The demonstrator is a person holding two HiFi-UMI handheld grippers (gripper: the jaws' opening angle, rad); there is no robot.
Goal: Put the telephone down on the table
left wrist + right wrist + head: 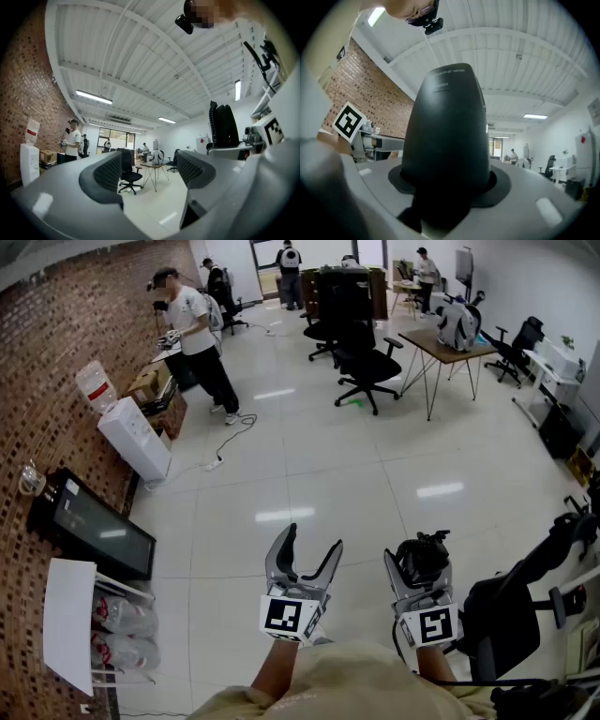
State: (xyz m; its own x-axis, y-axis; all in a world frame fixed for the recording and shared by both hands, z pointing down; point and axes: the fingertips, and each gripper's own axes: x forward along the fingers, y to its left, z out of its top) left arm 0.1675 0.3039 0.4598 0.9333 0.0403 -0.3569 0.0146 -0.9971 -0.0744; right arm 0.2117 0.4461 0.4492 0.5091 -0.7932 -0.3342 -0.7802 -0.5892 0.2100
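Note:
My right gripper is shut on a black telephone handset, held up over the white floor. In the right gripper view the handset stands upright between the jaws and fills the middle of the picture, with the gripper clamped round its lower part. My left gripper hangs beside it to the left, open with nothing between its fingers. The left gripper view shows its jaws apart around empty air, and the handset with its coiled cord to the right.
A black office chair stands close on the right. Further off are more chairs, a wooden-topped table, a water dispenser and a dark screen by the brick wall, and a standing person.

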